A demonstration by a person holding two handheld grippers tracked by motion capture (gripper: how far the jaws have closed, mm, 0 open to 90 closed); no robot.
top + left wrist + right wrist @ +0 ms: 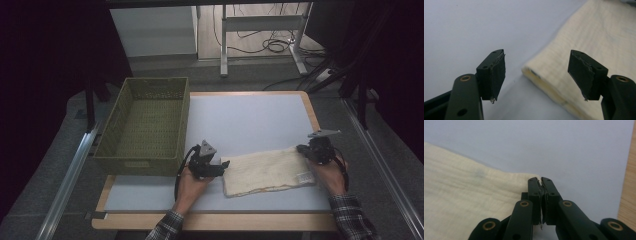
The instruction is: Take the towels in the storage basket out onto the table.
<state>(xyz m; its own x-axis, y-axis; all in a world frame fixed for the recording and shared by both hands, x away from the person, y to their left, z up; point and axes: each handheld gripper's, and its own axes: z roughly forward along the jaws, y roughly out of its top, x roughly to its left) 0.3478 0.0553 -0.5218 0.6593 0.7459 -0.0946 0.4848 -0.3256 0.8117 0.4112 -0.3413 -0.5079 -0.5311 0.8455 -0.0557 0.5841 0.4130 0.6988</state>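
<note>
Black jaws of the right gripper [541, 185] sit closest to the lens in the right gripper view, clamped together on the corner of the cream folded towel [466, 202]; a thin sliver of cloth shows pinched between the pads at the tips. Seen from the high view, this right gripper [302, 148] is at the towel's far right corner, held by the right hand [331, 175], with a plaid sleeve [350, 216] behind it. Left gripper [537, 75]: jaws stand apart, nothing between the pads, no contact with the cloth visible; the towel's folded left end lies just ahead of and between the jaws in the left gripper view, resting on the table. In the high view the left gripper [226, 164] is just beside the towel's [265, 171] left edge, held by the left hand [192, 184]. Towel: pale cream, finely ribbed or crinkled weave, folded into a long rectangle with at least two layers showing at the left end, where the fold edge looks slightly yellower. A small white label sits near its right end in the high view. It lies flat on the white table top [250, 120], toward the near side, slightly slanted. Olive-green perforated basket [145, 125] stands at the table's left, well apart from the towel.
</note>
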